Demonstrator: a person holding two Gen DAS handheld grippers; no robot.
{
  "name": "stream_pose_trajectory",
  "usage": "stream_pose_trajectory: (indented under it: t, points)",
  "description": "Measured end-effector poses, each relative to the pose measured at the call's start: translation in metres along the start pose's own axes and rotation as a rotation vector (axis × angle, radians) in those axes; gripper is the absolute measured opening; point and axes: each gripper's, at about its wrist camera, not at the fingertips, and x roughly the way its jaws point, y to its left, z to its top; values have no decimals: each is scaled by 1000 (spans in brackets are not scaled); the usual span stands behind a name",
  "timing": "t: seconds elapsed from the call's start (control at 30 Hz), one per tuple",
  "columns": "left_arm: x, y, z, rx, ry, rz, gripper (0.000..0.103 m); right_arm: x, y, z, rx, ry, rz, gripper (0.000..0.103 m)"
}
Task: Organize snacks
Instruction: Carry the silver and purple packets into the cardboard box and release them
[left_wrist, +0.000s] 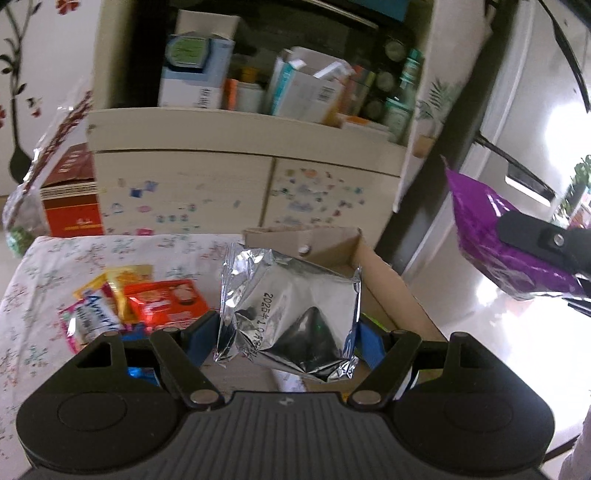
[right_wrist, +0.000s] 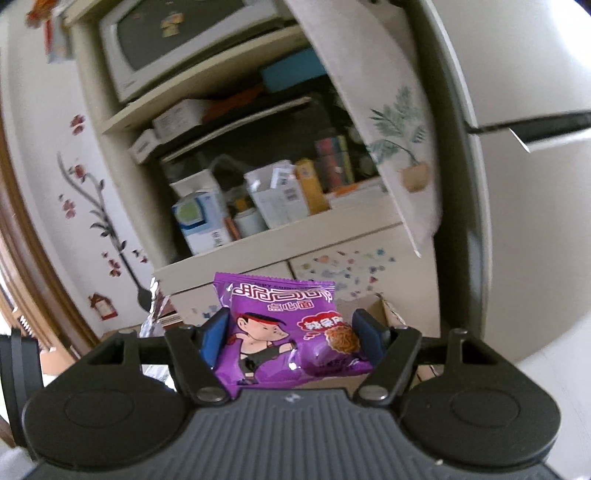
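The left gripper (left_wrist: 286, 334) is clamping a silver foil packet (left_wrist: 291, 314) above the cardboard box (left_wrist: 373, 266). Far right, the right gripper (right_wrist: 290, 334) is clamping a purple snack bag (right_wrist: 284, 325).

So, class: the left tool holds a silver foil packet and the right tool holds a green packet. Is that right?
Not quite. The right tool holds a purple packet, not green, as the right wrist view shows. The left tool does hold the silver foil packet.
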Motion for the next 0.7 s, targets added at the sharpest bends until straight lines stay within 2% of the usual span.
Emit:
stream_pose_trajectory:
  t: [0.33, 0.47, 0.53, 0.57, 0.7]
  points:
    - [30, -28, -7, 55, 38, -69, 84, 11, -21, -5, 132, 57, -80, 72]
    - [34, -35, -10, 72, 27, -66, 92, 17, -27, -9, 177, 82, -104, 74]
    - [32, -36, -9, 62, 15, -67, 99, 17, -29, -9, 203, 82, -101, 83]
    - [31, -35, -8, 55, 11, -64, 102, 16, -29, -9, 206, 76, -103, 84]
    - [26, -30, -3, 26, 8, -47, 102, 14, -28, -9, 201, 65, -105, 84]
